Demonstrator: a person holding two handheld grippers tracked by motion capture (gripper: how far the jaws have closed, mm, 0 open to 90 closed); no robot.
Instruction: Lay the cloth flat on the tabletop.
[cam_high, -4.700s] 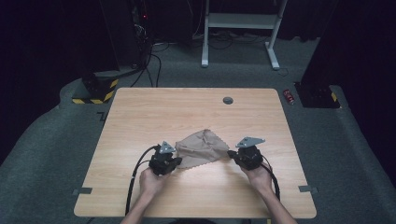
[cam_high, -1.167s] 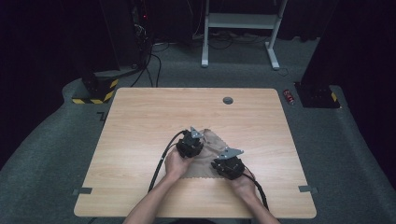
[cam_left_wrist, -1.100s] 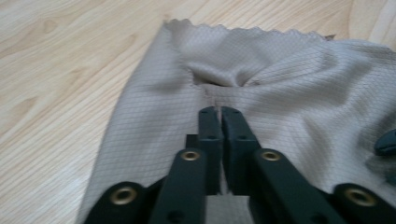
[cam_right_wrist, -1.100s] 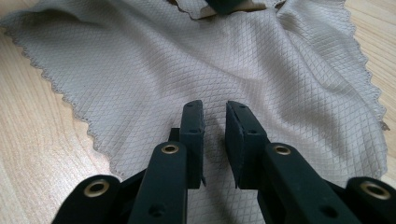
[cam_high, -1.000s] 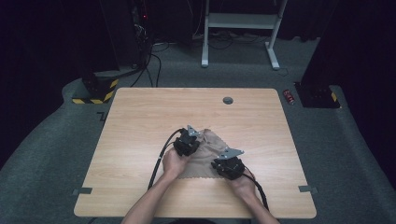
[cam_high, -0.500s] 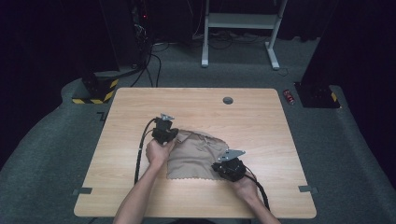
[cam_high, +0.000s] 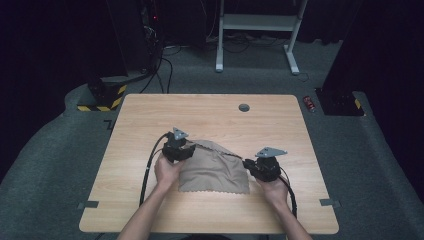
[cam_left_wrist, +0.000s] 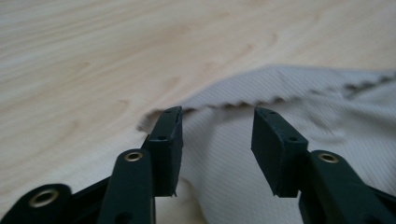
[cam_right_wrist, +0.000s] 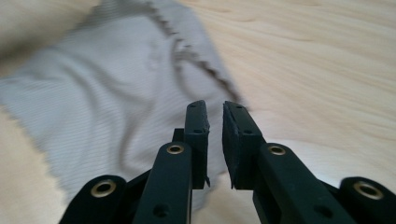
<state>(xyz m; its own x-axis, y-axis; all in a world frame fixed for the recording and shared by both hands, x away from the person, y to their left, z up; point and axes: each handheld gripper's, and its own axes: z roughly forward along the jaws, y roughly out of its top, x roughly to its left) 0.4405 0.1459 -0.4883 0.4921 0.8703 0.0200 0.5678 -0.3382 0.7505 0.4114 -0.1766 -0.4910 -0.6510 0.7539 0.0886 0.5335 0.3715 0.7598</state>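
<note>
Cloth (cam_high: 214, 170): tan, zigzag-cut edges, lying rumpled on the tabletop (cam_high: 210, 112) between the two hand-held grippers. In the high view its far edge is ridged and runs from the left hand-held gripper towards the right one; the near edge lies flat.

Left hand-held gripper (cam_high: 177, 148): at the cloth's far-left corner. Jaws have just been opening and stand wide apart. In the left gripper view (cam_left_wrist: 217, 140) the corner lies slack below and between them, and neither pad presses on it.

Right hand-held gripper (cam_high: 265, 167): just beside the cloth's right edge. Jaws have just been opening, to a narrow gap. In the right gripper view (cam_right_wrist: 215, 140) nothing is pinched in that gap; the cloth spreads ahead and to the left of the jaws, with bare wood to the right.

Grommet (cam_high: 244, 107): dark, round, near the tabletop's far edge, well apart from both hand-held grippers.
</note>
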